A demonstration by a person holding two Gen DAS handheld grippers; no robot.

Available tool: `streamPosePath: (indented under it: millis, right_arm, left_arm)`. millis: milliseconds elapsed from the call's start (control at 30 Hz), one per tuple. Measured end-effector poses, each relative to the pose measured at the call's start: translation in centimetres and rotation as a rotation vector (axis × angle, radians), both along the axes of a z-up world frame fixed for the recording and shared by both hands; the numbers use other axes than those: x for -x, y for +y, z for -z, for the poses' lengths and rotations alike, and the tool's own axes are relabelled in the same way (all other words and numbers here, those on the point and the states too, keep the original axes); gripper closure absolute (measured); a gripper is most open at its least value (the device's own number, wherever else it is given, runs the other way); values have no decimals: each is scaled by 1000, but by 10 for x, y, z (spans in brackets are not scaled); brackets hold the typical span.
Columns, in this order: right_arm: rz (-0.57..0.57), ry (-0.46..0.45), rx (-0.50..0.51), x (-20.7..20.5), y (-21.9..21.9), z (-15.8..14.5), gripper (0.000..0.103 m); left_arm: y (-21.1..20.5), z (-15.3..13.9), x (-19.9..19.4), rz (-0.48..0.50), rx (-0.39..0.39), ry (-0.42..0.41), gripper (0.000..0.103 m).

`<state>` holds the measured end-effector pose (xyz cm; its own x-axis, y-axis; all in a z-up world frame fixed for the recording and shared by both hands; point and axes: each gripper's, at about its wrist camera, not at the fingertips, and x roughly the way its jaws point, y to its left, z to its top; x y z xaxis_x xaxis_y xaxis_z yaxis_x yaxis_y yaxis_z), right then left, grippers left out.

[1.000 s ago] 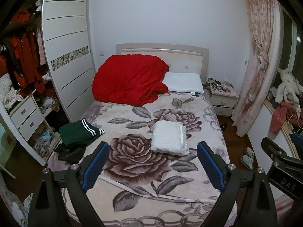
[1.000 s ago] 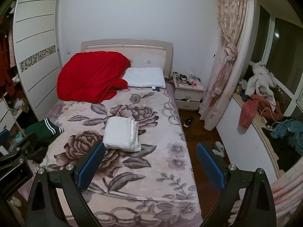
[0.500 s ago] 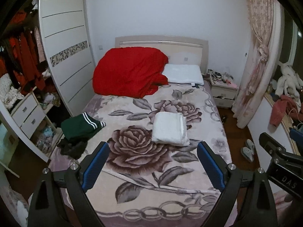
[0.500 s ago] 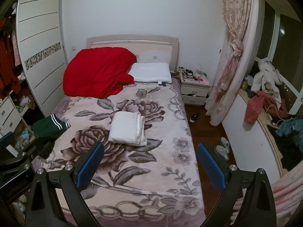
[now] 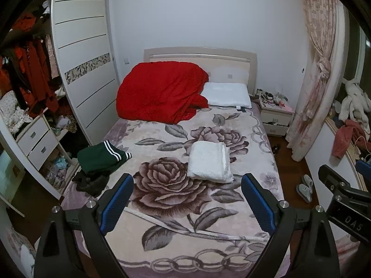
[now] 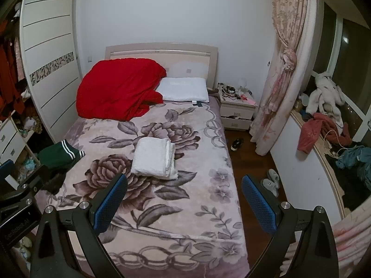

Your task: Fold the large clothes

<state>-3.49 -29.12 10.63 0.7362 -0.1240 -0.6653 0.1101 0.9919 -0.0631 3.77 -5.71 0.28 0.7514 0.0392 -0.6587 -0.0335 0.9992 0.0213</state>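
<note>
Bedroom. Bed (image 5: 259,139) under rose-print blanket; folded white garment (image 5: 209,162) mid-bed, green clothes (image 5: 102,156) at edge. Left tongs (image 5: 186,199) and right tongs (image 6: 184,198) gape wide, holding nothing.

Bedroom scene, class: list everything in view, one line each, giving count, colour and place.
bed: one, floral pink-grey blanket, centre
red quilt: one, heaped by the headboard
pillow: one, white, beside the quilt
folded white garment: one, mid-bed
green garment: one, white stripes, bed's left edge
dark garment: one, below the green one
nightstand: one, white, right of the bed
curtain: one, pink, tied back
slippers: one pair, grey, floor
left claw: open, empty
right claw: open, empty
</note>
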Motion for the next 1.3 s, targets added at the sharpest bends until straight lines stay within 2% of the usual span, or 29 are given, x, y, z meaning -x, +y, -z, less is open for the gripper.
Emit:
streamPosePath:
  millis: [1300]
  right_arm:
    - [8, -23, -21, 14, 6, 2, 2]
  left_arm:
    - [-8, -10, 3, -7, -5, -26, 8]
